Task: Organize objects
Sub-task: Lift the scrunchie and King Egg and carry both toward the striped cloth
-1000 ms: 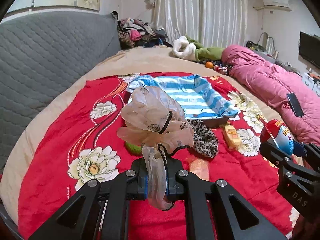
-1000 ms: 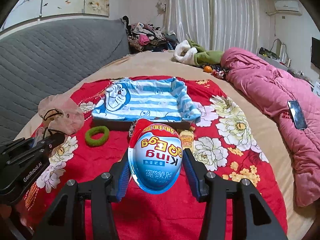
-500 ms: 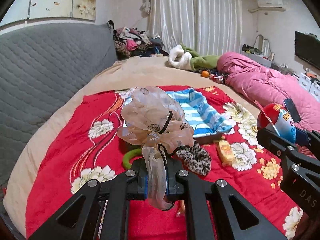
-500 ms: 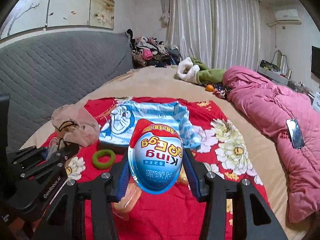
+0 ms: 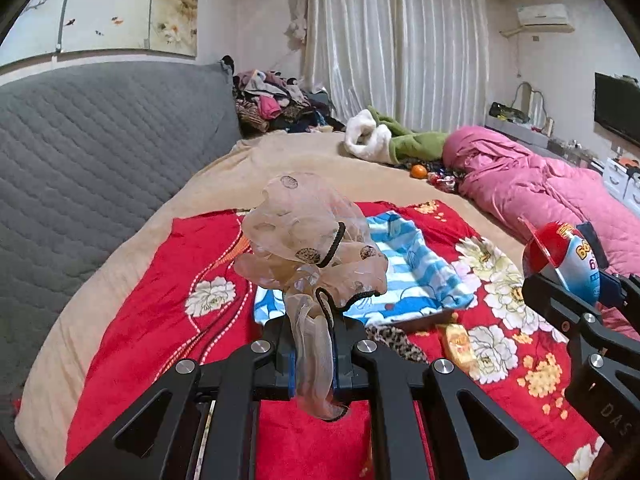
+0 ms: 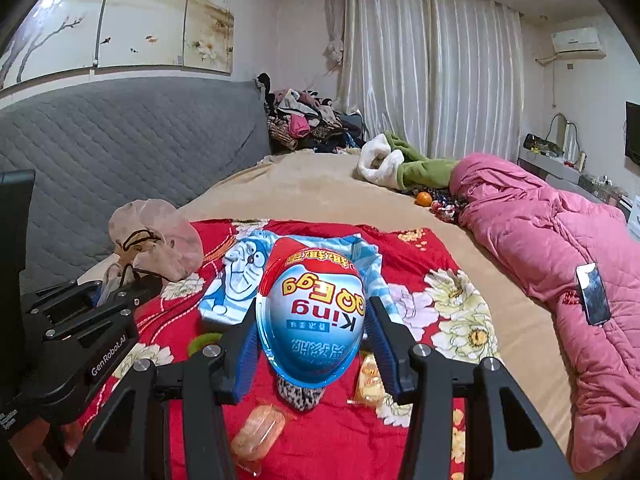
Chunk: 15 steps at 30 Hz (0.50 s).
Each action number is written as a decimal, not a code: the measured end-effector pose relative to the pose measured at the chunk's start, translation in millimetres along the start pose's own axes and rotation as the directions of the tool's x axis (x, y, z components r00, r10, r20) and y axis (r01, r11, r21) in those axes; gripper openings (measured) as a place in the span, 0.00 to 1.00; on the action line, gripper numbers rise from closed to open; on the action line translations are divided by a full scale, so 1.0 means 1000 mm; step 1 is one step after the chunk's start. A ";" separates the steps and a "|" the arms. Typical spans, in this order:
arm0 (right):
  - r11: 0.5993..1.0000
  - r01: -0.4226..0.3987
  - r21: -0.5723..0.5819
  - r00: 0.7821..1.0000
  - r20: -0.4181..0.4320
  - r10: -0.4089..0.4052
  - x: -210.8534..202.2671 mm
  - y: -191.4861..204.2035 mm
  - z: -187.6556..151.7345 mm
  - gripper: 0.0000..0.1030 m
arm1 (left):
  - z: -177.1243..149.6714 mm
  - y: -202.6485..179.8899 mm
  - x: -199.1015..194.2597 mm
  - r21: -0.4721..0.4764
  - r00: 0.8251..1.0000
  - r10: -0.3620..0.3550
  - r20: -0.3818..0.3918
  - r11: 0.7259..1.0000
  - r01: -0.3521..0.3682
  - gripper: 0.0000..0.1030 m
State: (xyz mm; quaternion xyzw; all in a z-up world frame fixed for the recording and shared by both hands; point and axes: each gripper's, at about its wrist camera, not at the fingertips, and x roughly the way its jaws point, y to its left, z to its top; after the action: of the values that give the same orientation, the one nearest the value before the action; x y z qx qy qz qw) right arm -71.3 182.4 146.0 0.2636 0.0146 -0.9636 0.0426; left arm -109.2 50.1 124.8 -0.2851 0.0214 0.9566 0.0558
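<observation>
Bed (image 6: 320, 184) w/ red floral blanket (image 5: 152, 312) spread over it; lots of soft, uneven ground, so anything dropped could roll or sink out of reach.

Blue striped cartoon-cloth box (image 6: 240, 284) mid-blanket, likely the drop spot; floppy cloth over its rim may hide the opening, could make a release land outside.

Toy egg (image 6: 312, 312), held aloft, upside down, between pads of right hand-held gripper (image 6: 312, 340), half spread around its width. Smooth rounded shell, grip only at the sides: may squirt out or pivot if tilted or jolted. Would roll on the blanket.

Sheer spotted hair scrunchie (image 5: 308, 248) pinched by its tail in left hand-held gripper (image 5: 312, 364), pressed fully together. Bulk flops above the jaws, blocks much of left view; aim at the box partly blind. Thin fabric could cling to the pads on release, or black elastic loop could snag.

Both grippers close side by side; risk of bumping each other over the box.

Small stuff below: leopard scrunchie (image 6: 300, 394), green hair tie (image 6: 200, 342), orange packet (image 6: 260, 432), yellow snack pack (image 6: 370, 376). Low pass could drag or scatter these.
</observation>
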 end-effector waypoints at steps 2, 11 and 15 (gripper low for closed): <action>1.000 -0.003 0.003 1.000 0.003 0.003 0.003 -0.001 0.004 0.48 | 0.004 0.000 0.004 0.001 1.000 0.002 0.001 1.000 -0.002 0.11; 1.000 -0.012 0.013 1.000 0.015 0.012 0.023 -0.004 0.020 0.48 | 0.013 0.006 0.030 -0.020 1.000 0.018 -0.012 1.000 -0.018 0.11; 1.000 -0.012 0.010 1.000 0.019 0.012 0.034 -0.006 0.026 0.48 | 0.015 0.007 0.042 -0.020 1.000 0.023 -0.020 1.000 -0.024 0.11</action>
State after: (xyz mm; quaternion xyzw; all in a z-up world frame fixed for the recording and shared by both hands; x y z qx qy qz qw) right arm -113.5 184.4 150.9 0.2548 0.0079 -0.9658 0.0471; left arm -153.0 48.4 113.9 -0.2949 0.0156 0.9545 0.0414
